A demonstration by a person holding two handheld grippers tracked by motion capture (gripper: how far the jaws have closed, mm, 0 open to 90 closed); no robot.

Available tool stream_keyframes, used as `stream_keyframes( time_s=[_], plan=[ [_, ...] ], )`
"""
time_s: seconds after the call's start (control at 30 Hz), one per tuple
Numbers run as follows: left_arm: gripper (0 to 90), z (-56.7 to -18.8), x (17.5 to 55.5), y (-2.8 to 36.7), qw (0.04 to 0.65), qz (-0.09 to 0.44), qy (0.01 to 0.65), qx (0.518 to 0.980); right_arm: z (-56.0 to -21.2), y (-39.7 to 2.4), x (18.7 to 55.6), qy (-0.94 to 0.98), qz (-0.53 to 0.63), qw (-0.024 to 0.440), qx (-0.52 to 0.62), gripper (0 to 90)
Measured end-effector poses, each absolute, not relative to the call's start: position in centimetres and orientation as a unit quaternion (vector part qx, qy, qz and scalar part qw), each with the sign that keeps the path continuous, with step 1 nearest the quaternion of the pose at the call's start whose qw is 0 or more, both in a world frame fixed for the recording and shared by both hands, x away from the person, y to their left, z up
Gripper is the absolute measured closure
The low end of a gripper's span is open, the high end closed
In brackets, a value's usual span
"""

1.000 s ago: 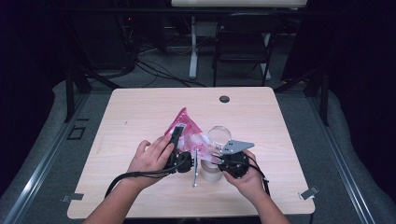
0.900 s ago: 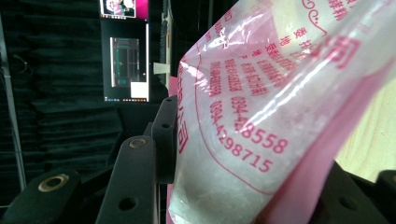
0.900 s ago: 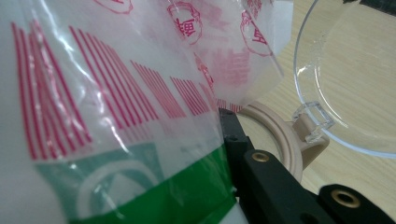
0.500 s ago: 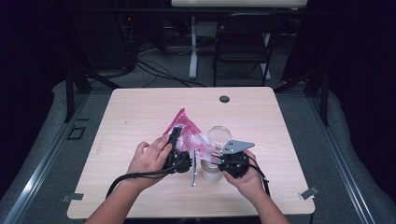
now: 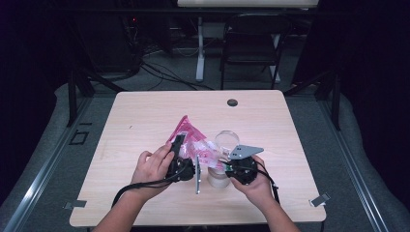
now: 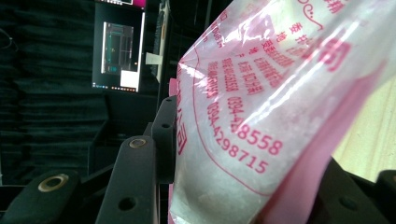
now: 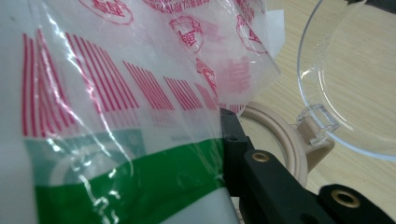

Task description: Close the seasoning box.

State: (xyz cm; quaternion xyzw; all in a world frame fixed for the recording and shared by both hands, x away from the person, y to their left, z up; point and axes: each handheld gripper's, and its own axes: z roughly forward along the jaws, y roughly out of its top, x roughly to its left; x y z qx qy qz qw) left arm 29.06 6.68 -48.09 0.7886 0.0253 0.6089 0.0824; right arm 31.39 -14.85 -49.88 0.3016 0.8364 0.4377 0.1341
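- I am working near the front edge of the table [image 5: 145, 111], one gripper in each hand, with a pink printed bag [image 5: 189, 135] between them.
- My left gripper [image 5: 180, 145] is lying on its side at the bag's near-left edge; my left hand [image 5: 153, 166] is wrapped round its body.
- In the left gripper view its jaws are standing partly open with the bag [image 6: 261, 121] between them. One black jaw is lying against the bag's left face, the other is showing at the bag's lower right. It looks like a grip on the bag.
- My right gripper [image 5: 231, 162] is sitting at the bag's right end, my right hand [image 5: 254, 186] under it, the grey plate on top.
- In the right gripper view the bag [image 7: 116, 93] is covering the left jaw; the right jaw is pressing into the film at the green band. The jaws are closed on the bag.
- A jar [image 5: 218, 175] is standing just under the bag's right end, between my hands, with its clear lid [image 5: 227, 141] flipped open behind it.
- The right gripper view is showing the jar's beige rim [image 7: 280, 135] just beside the bag's edge, and the hinged lid [image 7: 355, 79] to the right.
- A small dark disc [image 5: 232, 102] is lying near the table's far edge, well apart.
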Motion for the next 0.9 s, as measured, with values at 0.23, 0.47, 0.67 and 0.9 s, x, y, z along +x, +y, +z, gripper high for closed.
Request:
stream_keyframes(
  time_s=[0.23, 0.47, 0.67, 0.9],
  plan=[
    [61.2, -48.4, 29.0, 6.9, 0.087, 0.607, 0.034, 0.789, -49.9, -14.7, 31.4, 0.837, 0.436, 0.135, 0.3, 90.0],
    [61.3, -48.9, 28.8, 7.1, 0.097, 0.603, 0.048, 0.79, -49.9, -14.8, 31.4, 0.835, 0.439, 0.136, 0.303, 90.0],
    [61.5, -49.3, 28.8, 7.3, 0.102, 0.595, 0.06, 0.795, -49.8, -14.8, 31.4, 0.834, 0.441, 0.133, 0.303, 90.0],
    [61.5, -49.5, 28.7, 7.5, 0.109, 0.591, 0.071, 0.796, -49.7, -14.8, 31.4, 0.829, 0.452, 0.127, 0.305, 90.0]
  ],
)
